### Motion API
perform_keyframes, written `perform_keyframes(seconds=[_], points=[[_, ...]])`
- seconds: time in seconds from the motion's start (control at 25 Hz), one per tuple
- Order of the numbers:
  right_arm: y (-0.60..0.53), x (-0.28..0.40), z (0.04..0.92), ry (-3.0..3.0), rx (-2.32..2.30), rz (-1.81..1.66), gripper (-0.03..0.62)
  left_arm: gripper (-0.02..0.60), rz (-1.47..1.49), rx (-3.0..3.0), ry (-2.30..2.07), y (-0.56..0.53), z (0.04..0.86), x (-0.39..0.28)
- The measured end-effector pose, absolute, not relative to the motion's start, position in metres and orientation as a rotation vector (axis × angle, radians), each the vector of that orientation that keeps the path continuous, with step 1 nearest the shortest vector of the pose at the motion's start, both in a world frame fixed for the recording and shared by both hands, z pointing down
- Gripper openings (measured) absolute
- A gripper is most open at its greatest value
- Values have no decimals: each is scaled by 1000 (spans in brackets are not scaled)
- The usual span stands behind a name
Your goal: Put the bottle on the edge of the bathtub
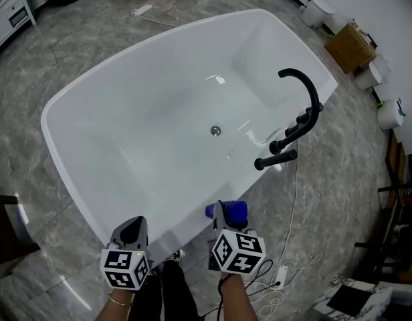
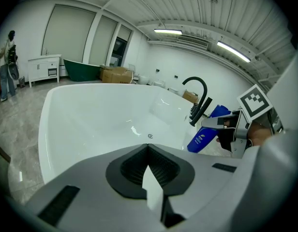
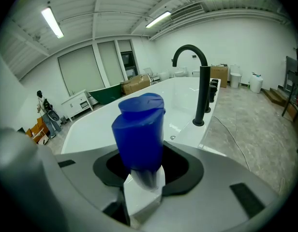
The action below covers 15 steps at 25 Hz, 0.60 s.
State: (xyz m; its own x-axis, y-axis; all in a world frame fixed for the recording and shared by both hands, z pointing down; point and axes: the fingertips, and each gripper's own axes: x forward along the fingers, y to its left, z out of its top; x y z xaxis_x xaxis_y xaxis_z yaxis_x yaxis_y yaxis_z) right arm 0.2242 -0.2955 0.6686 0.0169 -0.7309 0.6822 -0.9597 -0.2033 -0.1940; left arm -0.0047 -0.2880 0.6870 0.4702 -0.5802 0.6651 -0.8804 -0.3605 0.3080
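Note:
A blue bottle (image 1: pixel 233 210) is held cap forward in my right gripper (image 1: pixel 223 214), just outside the near rim of the white bathtub (image 1: pixel 126 112). In the right gripper view the bottle (image 3: pixel 139 129) stands up between the jaws of the right gripper (image 3: pixel 141 178), which press on its lower part. My left gripper (image 1: pixel 131 227) hangs beside it to the left, over the same rim, its jaws together and empty. In the left gripper view, past the left gripper (image 2: pixel 148 151), the bottle (image 2: pixel 204 137) shows at the right, beside the tub (image 2: pixel 91 120).
A black curved faucet (image 1: pixel 306 112) with handles stands on the tub's right rim. A white cable (image 1: pixel 289 233) runs over the marble floor. Cardboard boxes (image 1: pixel 350 45) lie at the back right, a white cabinet (image 1: pixel 9 12) at the far left. A person (image 2: pixel 7 64) stands far off.

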Motion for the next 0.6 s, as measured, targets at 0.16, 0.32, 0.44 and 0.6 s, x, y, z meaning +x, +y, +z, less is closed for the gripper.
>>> perform_keyframes(seconds=[0.16,0.32,0.44,0.6], points=[[-298,222,670,-1733,1980,989,170,11,606,2071,-1210,-290,689,-8],[-300,221,669,-1734,1980,980,170,11,609,2071,-1208,-290,689,-10],[-299,221,669,-1733,1982,966,170,11,607,2072,-1205,-289,690,-10],[-298,218,669,-1730,1987,941,170,11,620,2066,-1202,-285,694,-15]])
